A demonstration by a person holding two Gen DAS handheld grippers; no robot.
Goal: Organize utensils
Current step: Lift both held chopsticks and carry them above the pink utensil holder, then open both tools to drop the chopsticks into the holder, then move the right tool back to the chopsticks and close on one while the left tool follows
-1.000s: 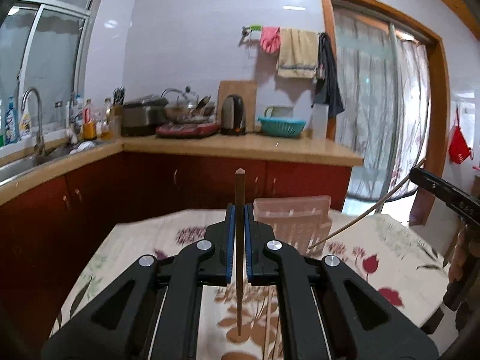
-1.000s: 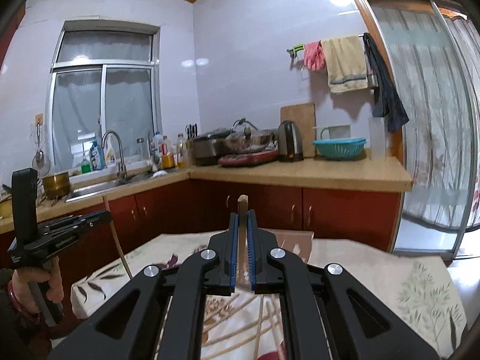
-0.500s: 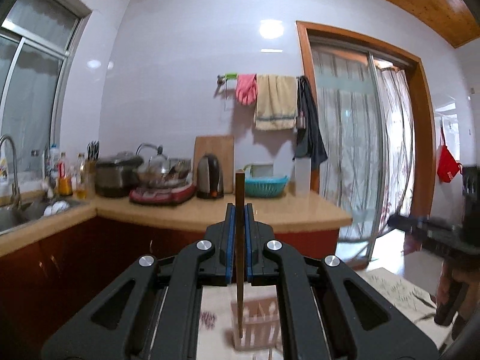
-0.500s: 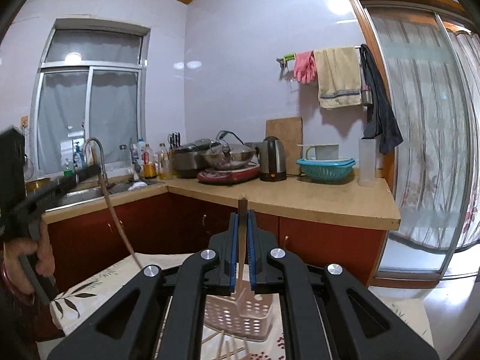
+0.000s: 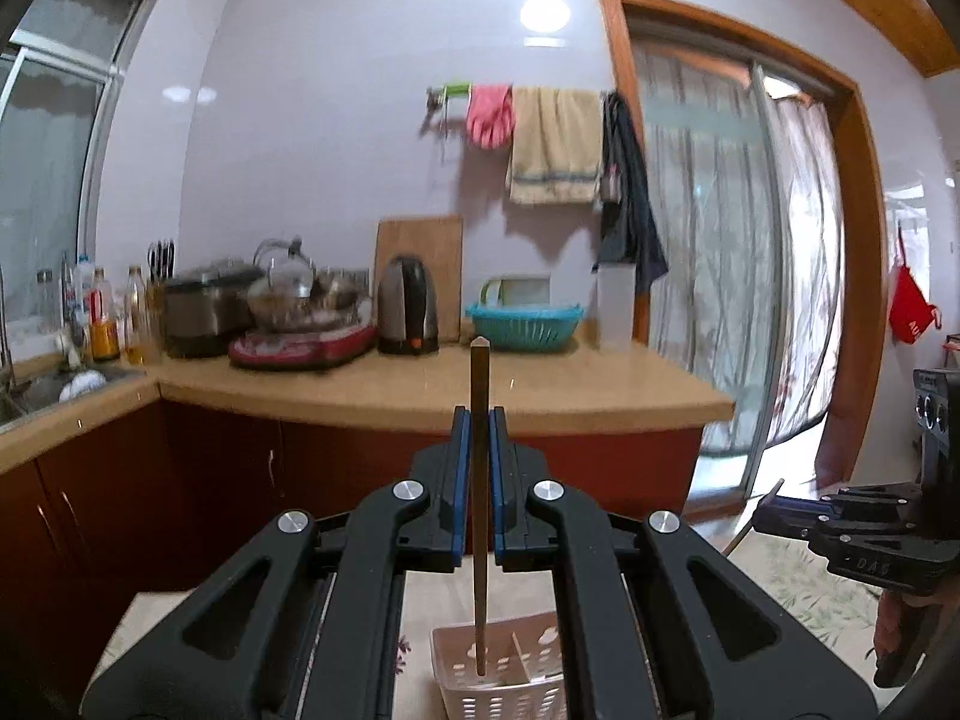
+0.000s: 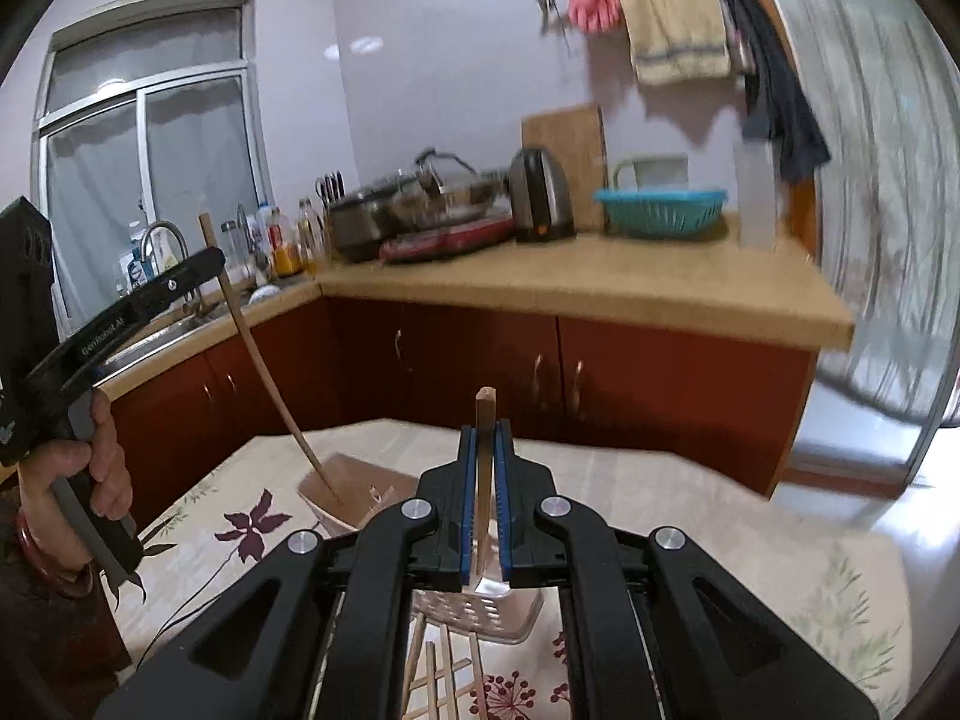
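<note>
Above basket (image 5: 498, 675), chopstick (image 5: 479, 480) upright, tip down.

Both hands have carried their chopsticks in over the white slotted basket (image 5: 501, 675): the left gripper's chopstick (image 5: 479, 480) now hangs with its tip inside the basket rim, where earlier it hung over bare tablecloth, and the right gripper's chopstick (image 6: 483, 474) now stands above the basket too

Right gripper (image 6: 485, 438) jaws clamped on chopstick (image 6: 483, 414) above white basket (image 6: 480, 612) – loose chopsticks (image 6: 441, 681) on floral tablecloth (image 6: 690, 510)
</note>
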